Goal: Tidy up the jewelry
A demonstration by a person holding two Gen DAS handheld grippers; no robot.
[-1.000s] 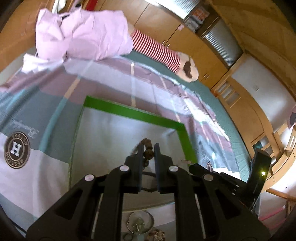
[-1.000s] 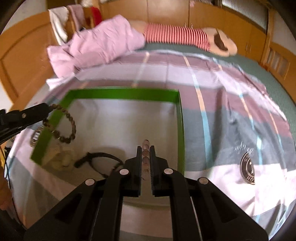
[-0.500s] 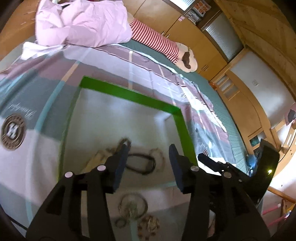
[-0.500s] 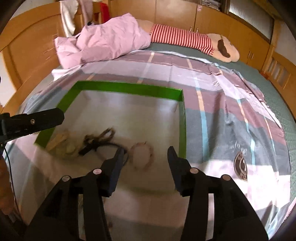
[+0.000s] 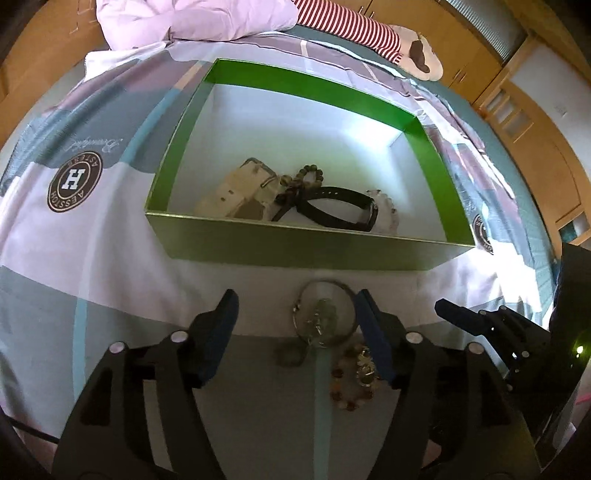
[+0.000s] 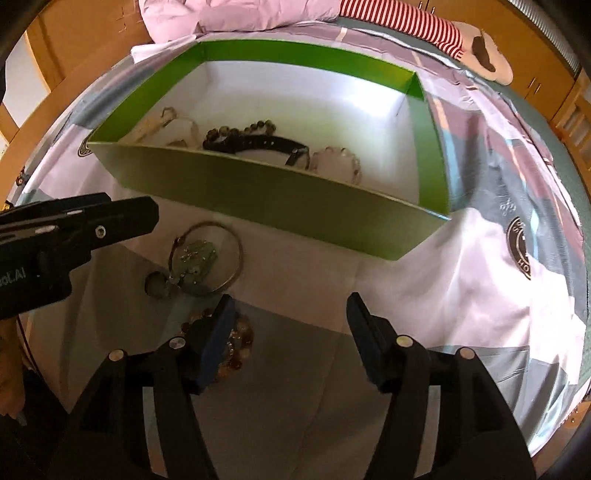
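A green box (image 5: 295, 243) (image 6: 277, 192) with a white inside sits on the bed. In it lie a cream strap (image 5: 236, 192), a dark bead bracelet (image 5: 310, 173) (image 6: 240, 131), a black watch (image 5: 332, 206) (image 6: 266, 142) and a pale bead bracelet (image 5: 386, 206) (image 6: 336, 158). On the sheet before the box lie a silver bangle (image 5: 325, 317) (image 6: 207, 258) with a pendant, a small ring (image 5: 288, 356) and an amber bead bracelet (image 5: 351, 384) (image 6: 236, 350). My left gripper (image 5: 294, 299) hovers over the bangle, jaws opening, gripping nothing. My right gripper (image 6: 290, 301) is beside the amber bracelet, jaws opening, empty.
A checked bedsheet (image 5: 92, 258) covers the bed. A pink quilt (image 5: 192, 22) and a striped plush toy (image 5: 354, 33) lie at the far end. Wooden cupboards (image 5: 535, 122) stand behind. The other gripper shows at the side of each view: right gripper (image 5: 480, 321), left gripper (image 6: 92, 221).
Both grippers opened and let their bead bracelets fall into the box. Both then drew back to the near side of the box and tipped down over the loose jewelry.
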